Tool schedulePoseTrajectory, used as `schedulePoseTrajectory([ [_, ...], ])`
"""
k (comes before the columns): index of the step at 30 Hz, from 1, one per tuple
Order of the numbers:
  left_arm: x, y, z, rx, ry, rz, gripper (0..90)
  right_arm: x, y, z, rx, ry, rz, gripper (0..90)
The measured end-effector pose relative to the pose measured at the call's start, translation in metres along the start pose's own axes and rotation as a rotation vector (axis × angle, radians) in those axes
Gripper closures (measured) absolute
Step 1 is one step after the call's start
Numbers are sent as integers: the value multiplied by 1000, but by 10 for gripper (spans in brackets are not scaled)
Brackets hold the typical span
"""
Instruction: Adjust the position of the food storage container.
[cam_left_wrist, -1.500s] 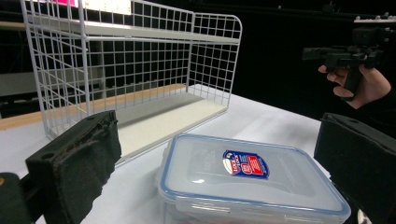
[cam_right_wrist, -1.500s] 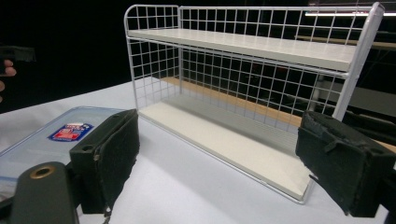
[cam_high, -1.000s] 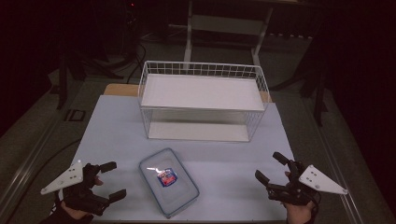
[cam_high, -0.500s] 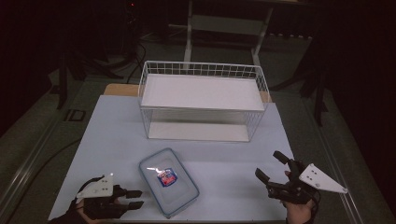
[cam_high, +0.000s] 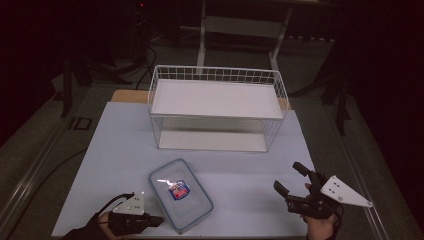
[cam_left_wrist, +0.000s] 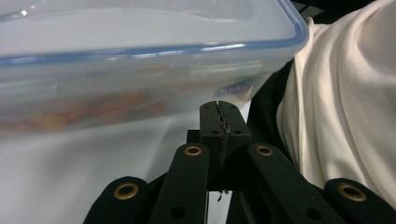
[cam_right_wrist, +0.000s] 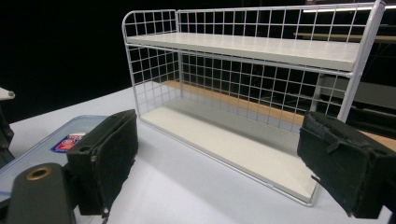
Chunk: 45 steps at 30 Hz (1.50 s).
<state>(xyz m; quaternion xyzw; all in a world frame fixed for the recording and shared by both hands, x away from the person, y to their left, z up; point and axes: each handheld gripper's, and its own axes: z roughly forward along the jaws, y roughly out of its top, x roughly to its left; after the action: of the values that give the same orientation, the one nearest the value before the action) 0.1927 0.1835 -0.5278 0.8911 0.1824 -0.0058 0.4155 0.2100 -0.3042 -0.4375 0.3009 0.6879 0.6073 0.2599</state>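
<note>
A clear lidded container with a blue rim and a red-and-blue label lies on the table near its front edge. My left gripper lies low just left of it, tips close to its side wall. In the left gripper view the jaws have just been closing and now meet with nothing between them, the container's side right above. My right gripper hovers at the front right, open and empty. In the right gripper view its gap faces the rack, and the container is at the left.
A white wire rack with two shelves stands at the back of the pale table; its lower shelf is bare. A person's cream garment is beside the left gripper. The surroundings beyond the table are dark.
The left gripper has sunk and moved right towards the container's side, and its jaws have gone from wide apart to closed. The right gripper has stayed where it was.
</note>
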Motion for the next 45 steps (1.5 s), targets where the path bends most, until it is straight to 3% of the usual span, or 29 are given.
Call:
schedulePoseTrajectory([
  [3,2,3,6,4,-10,4,897,0,0,0,5,-1,-3,123],
  [5,3,4,12,25,17,13,897,0,0,0,4,-1,-4,123],
  [8,3,9,16,22,15,14,897,-1,-1,0,5,2,-3,124],
  [16,6,24,36,21,-14,29,898,-1,-1,0,7,2,-3,124],
  [21,8,34,45,1,-5,27,898,-1,-1,0,6,3,-2,124],
  [24,9,42,47,-41,-21,22,898,0,-1,0,9,4,-3,124],
  [30,0,49,54,-22,16,49,898,-1,-2,1,12,9,1,124],
  [41,5,64,73,-26,18,15,898,-1,-2,1,13,12,3,124],
  [45,8,69,77,-27,60,-4,898,-1,-3,1,15,13,8,124],
])
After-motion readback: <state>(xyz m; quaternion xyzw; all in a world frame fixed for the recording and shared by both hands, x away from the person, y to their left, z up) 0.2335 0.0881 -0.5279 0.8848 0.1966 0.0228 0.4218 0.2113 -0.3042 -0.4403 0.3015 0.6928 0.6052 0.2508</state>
